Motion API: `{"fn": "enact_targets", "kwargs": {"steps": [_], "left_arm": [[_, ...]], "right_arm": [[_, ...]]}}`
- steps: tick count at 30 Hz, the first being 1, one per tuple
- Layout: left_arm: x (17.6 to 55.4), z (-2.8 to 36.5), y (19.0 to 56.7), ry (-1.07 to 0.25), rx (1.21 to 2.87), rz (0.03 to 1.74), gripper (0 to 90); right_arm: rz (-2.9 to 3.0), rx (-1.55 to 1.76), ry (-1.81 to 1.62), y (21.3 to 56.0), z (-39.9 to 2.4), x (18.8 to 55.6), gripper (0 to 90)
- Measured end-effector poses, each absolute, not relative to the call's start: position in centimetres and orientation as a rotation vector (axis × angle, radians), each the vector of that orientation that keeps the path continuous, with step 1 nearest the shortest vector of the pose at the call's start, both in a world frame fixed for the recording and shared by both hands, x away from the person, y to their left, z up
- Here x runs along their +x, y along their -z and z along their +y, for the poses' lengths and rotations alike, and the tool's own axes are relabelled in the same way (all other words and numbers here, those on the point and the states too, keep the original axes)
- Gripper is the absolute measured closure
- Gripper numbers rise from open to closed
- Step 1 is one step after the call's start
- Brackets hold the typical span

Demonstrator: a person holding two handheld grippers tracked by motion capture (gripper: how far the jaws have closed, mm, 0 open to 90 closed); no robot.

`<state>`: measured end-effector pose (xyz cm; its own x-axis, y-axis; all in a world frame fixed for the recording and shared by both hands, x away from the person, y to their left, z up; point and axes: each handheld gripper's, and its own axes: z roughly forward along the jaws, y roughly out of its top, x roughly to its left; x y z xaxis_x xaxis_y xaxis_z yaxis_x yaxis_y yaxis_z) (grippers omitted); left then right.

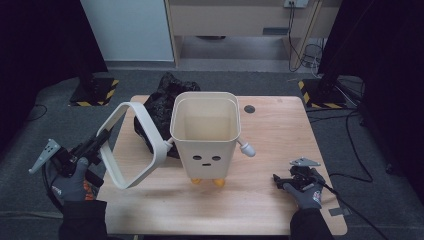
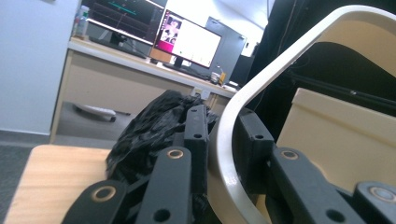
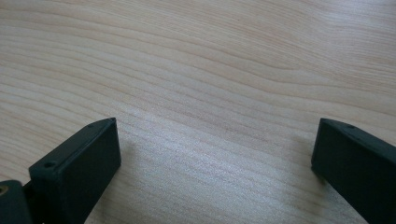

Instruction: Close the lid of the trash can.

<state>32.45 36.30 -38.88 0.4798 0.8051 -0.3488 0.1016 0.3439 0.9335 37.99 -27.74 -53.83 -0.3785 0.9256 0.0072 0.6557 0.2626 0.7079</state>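
A cream bin [image 1: 205,140] with a drawn face stands upright at the middle of the wooden table [image 1: 280,130]. Its cream ring-shaped rim frame [image 1: 154,134] is swung out to the left, tilted up off the table. My left gripper [image 1: 105,136] is shut on the frame's left bar. In the left gripper view the jaws [image 2: 223,121] pinch the frame [image 2: 229,140] from both sides, with the bin's wall [image 2: 336,135] behind. A crumpled black bag [image 1: 160,100] lies behind the bin. My right gripper [image 1: 280,179] rests low at the table's front right, open [image 3: 215,149] with nothing between its jaws.
A small black round grommet [image 1: 248,109] sits in the tabletop behind the bin. Stand bases with yellow-black stripes [image 1: 95,90] [image 1: 320,92] and cables lie on the floor beyond the table. A desk with monitors [image 2: 187,42] stands farther off.
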Motion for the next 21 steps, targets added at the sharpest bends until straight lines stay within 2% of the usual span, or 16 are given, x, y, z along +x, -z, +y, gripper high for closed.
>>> {"fn": "enact_targets", "kwargs": {"steps": [21], "left_arm": [[34.6, 31.8, 33.8, -0.599, 1.177, 0.884, 75.6]], "right_arm": [[2.129, 1.432, -0.888, 53.8, -27.7, 38.0, 1.6]]}}
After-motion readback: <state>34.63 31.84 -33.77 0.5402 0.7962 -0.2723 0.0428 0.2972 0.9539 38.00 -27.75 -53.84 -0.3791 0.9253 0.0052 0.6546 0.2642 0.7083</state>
